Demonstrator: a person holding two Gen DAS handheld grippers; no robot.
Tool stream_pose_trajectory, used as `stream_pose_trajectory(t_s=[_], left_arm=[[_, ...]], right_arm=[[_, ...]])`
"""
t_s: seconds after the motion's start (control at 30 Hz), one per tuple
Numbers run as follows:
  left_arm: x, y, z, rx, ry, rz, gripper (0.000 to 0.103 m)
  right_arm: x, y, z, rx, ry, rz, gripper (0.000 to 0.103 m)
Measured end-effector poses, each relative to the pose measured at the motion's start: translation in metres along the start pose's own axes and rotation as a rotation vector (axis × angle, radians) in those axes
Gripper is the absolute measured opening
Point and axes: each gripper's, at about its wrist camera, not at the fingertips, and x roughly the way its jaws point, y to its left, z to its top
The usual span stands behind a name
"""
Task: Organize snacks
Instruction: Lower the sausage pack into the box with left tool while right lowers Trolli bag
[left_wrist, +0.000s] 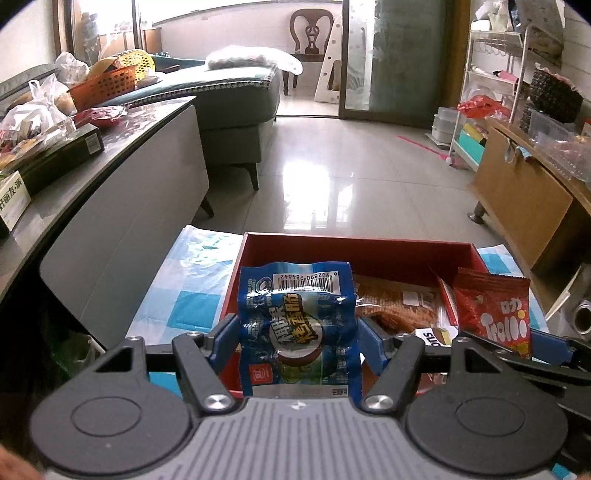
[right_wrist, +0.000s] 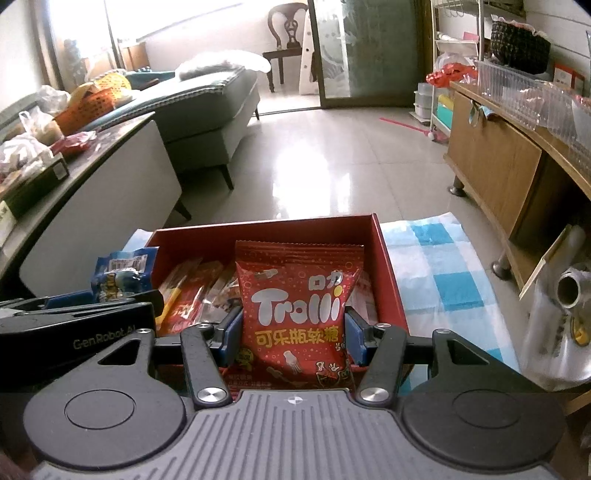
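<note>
Where the blue checked cloth (right_wrist: 436, 258) lies, a red box (right_wrist: 388, 266) sits holding brown snack packets (left_wrist: 399, 299); left gripper (left_wrist: 297, 332) pinches a blue packet (left_wrist: 295, 314) over the box's left side, right gripper (right_wrist: 293, 328) pinches a red Trolli bag (right_wrist: 295, 306) beside it

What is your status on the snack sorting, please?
Left gripper shut on blue packet; right gripper shut on red candy bag. Both held over red box, snacks already inside. Nothing blocking.
</note>
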Motion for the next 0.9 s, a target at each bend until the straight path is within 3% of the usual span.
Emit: stream_pose_trajectory(t_s=[0.9], left_arm=[[0.025, -0.01, 0.01, 0.014, 0.018, 0.019, 0.062]], right_arm=[[0.02, 0.0, 0.01, 0.009, 0.017, -0.018, 0.063]])
